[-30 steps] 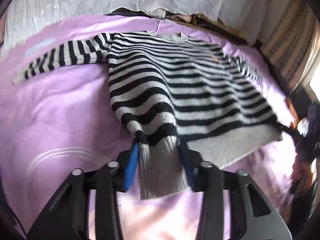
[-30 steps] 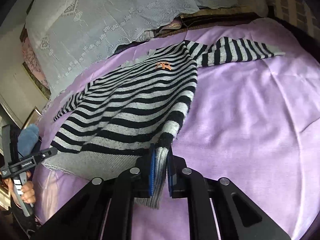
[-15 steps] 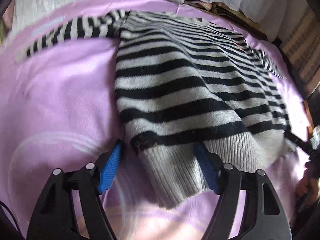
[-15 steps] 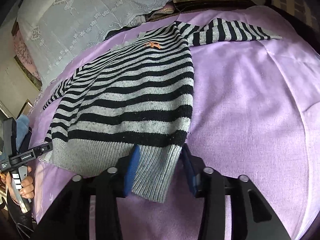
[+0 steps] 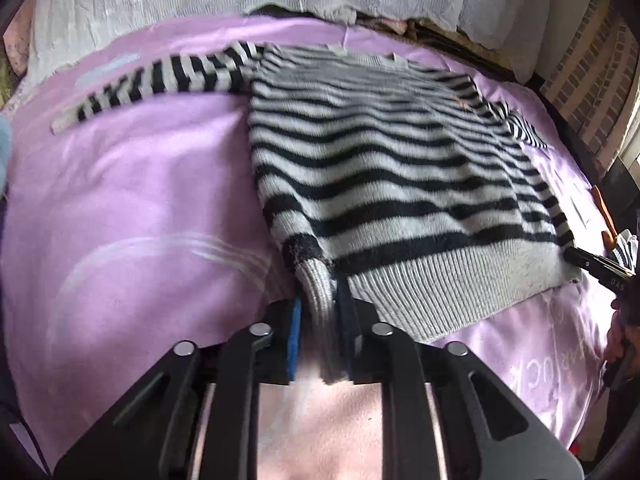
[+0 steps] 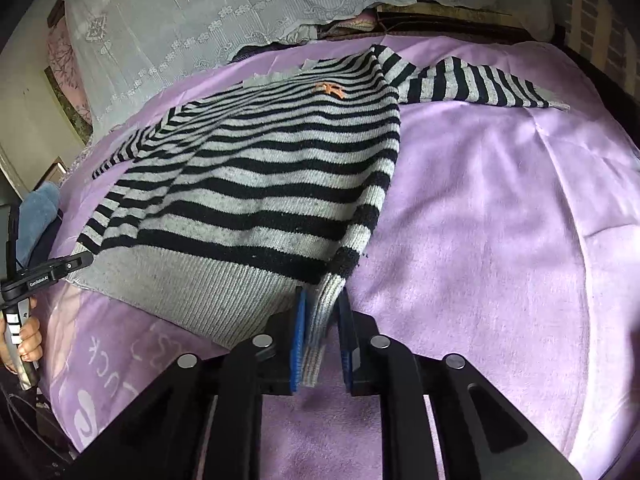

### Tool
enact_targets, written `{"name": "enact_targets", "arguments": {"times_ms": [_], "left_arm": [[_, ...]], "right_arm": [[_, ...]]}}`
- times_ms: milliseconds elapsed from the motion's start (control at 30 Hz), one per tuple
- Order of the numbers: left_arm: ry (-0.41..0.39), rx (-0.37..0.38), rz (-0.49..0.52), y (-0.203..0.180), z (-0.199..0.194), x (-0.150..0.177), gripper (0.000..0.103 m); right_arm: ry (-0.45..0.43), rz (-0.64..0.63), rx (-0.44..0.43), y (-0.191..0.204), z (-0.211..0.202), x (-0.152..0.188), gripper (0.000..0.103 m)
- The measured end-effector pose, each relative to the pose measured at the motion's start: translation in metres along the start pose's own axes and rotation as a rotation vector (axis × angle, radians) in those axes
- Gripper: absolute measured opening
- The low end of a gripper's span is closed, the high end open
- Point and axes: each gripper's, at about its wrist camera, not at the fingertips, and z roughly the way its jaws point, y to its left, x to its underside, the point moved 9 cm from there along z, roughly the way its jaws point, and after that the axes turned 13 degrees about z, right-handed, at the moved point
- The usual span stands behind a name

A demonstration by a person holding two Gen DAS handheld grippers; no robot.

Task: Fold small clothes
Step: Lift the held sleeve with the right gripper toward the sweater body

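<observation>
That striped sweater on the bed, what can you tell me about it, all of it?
The striped sweater is a small knit in black and grey bands, with a plain grey ribbed hem and a small orange emblem on the chest. It lies front up on the purple blanket, both sleeves spread outward. Each hem corner is bunched between the pads of a gripper, the left gripper and the right gripper.

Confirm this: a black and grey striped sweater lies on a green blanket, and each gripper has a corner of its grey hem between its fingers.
Not quite: the blanket is purple, not green, as the right wrist view shows. The rest holds: the striped sweater lies on it, with a hem corner in the left gripper and the right gripper.
</observation>
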Motion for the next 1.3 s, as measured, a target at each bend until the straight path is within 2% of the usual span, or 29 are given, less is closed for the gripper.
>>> {"name": "enact_targets", "arguments": {"times_ms": [33, 67, 100, 167, 200, 267, 367, 467, 567, 700, 767, 800, 867, 933, 1067, 1133, 1300], "left_arm": [[-0.011, -0.031, 0.01, 0.005, -0.013, 0.0, 0.023], [-0.039, -0.111, 0.04, 0.011, -0.02, -0.014, 0.024], [-0.055, -0.15, 0.06, 0.013, -0.025, -0.022, 0.025], [-0.081, -0.182, 0.091, 0.011, -0.028, -0.042, 0.031], [-0.096, -0.17, 0.108, 0.003, -0.025, -0.061, 0.033], [-0.105, -0.16, 0.129, -0.011, -0.017, -0.082, 0.037], [-0.073, -0.109, 0.173, -0.051, 0.018, -0.126, 0.039], [-0.049, -0.074, 0.192, -0.091, 0.052, -0.16, 0.039], [-0.032, -0.028, 0.186, -0.127, 0.081, -0.182, 0.04], [0.001, 0.038, 0.166, -0.178, 0.127, -0.209, 0.043], [0.005, 0.032, 0.2, -0.195, 0.145, -0.21, 0.064], [0.021, -0.006, 0.233, -0.201, 0.162, -0.206, 0.067], [0.025, -0.057, 0.239, -0.2, 0.181, -0.197, 0.077], [0.011, -0.062, 0.232, -0.199, 0.179, -0.197, 0.078], [0.035, -0.059, 0.223, -0.195, 0.177, -0.198, 0.079], [0.027, -0.055, 0.22, -0.196, 0.174, -0.212, 0.079], [-0.029, -0.123, 0.197, -0.186, 0.186, -0.259, 0.079]], "right_arm": [[-0.024, 0.036, -0.012, -0.008, -0.005, -0.012, 0.019], [-0.05, 0.076, -0.028, -0.017, -0.008, -0.026, 0.019], [-0.082, 0.123, -0.048, -0.024, -0.01, -0.042, 0.019], [-0.156, 0.244, -0.078, -0.047, -0.007, -0.082, 0.022], [-0.177, 0.296, -0.089, -0.057, -0.002, -0.1, 0.026], [-0.22, 0.378, -0.092, -0.075, 0.007, -0.136, 0.026], [-0.261, 0.41, -0.043, -0.093, 0.027, -0.176, 0.026], [-0.29, 0.448, -0.005, -0.114, 0.043, -0.2, 0.026], [-0.333, 0.535, 0.013, -0.145, 0.049, -0.212, 0.029], [-0.355, 0.654, -0.024, -0.177, 0.056, -0.217, 0.033], [-0.373, 0.711, -0.035, -0.193, 0.058, -0.219, 0.035], [-0.383, 0.743, -0.041, -0.201, 0.059, -0.221, 0.036], [-0.396, 0.8, -0.049, -0.216, 0.064, -0.222, 0.037], [-0.399, 0.844, -0.047, -0.231, 0.07, -0.222, 0.038], [-0.392, 0.955, -0.108, -0.252, 0.089, -0.229, 0.037], [-0.405, 0.991, -0.13, -0.259, 0.095, -0.235, 0.037], [-0.443, 1.032, -0.161, -0.272, 0.109, -0.254, 0.036]]}}
